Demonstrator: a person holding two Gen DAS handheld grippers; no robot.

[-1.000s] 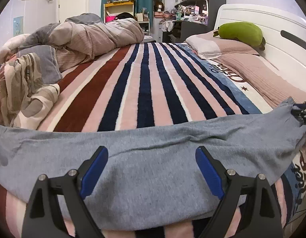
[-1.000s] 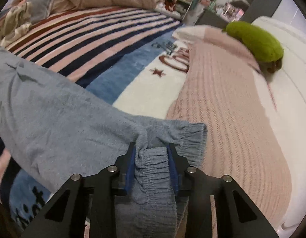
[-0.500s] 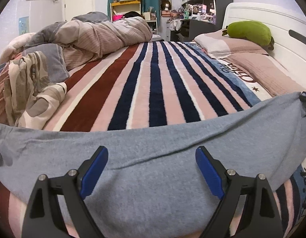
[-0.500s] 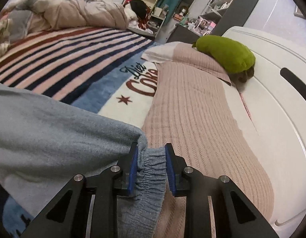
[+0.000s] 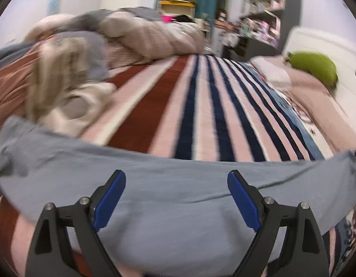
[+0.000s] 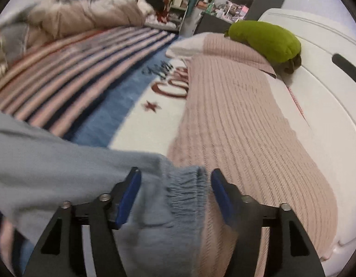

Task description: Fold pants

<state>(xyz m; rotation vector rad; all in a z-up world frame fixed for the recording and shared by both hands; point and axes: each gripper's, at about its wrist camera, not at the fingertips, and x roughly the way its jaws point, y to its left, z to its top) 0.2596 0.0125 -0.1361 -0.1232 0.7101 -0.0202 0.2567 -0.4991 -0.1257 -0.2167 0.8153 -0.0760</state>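
The grey-blue pants [image 5: 173,184] lie stretched across the near side of the striped bed. My left gripper [image 5: 176,196] is open and empty, hovering over the middle of the pants. In the right wrist view the pants' elastic waistband [image 6: 184,196] lies between the open fingers of my right gripper [image 6: 175,191], which no longer clamp it. The rest of the pants [image 6: 50,161] run off to the left. The left wrist view is blurred.
A striped blanket [image 5: 201,106] covers the bed. A crumpled duvet [image 5: 141,37] and a pile of clothes [image 5: 62,87] lie at the far left. A pink knit pillow [image 6: 242,124], a green plush [image 6: 268,41] and the white headboard [image 6: 321,73] are on the right.
My right gripper has opened and let go of the waistband, which now lies loose between its fingers. The left gripper stayed open and its view shifted with motion blur.
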